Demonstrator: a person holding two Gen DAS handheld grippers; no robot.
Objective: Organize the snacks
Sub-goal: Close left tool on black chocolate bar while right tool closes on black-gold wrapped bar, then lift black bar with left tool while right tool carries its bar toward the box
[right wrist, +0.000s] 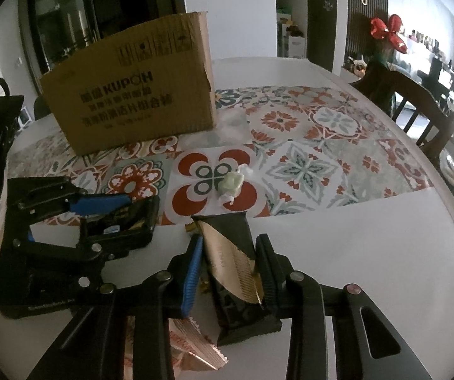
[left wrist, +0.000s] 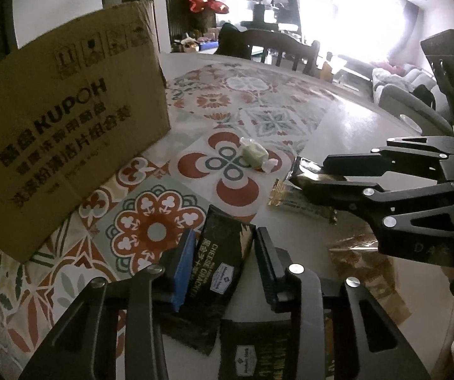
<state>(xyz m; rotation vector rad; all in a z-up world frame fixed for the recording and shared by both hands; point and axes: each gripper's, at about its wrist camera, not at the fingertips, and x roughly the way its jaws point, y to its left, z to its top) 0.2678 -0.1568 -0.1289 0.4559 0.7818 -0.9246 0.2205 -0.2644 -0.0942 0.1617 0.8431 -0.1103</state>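
Observation:
In the left wrist view my left gripper (left wrist: 225, 237) is shut on a black cheese cracker packet (left wrist: 223, 253), which sits between the blue pad and the black finger just above the table. In the right wrist view my right gripper (right wrist: 229, 243) is shut on a black and gold snack packet (right wrist: 227, 253) standing on end. Each view shows the other gripper from the side: the right gripper (left wrist: 314, 174) at right, the left gripper (right wrist: 141, 212) at left. A green wrapped candy (right wrist: 233, 183) lies on the patterned mat ahead. The brown cardboard box (right wrist: 132, 95) stands behind it.
More packets lie on the white table (right wrist: 369, 253): a black one (left wrist: 258, 354) under my left gripper, a gold-brown one (left wrist: 363, 262), and a pinkish one (right wrist: 189, 342). A dark wooden chair (right wrist: 416, 107) stands at the table's far right edge.

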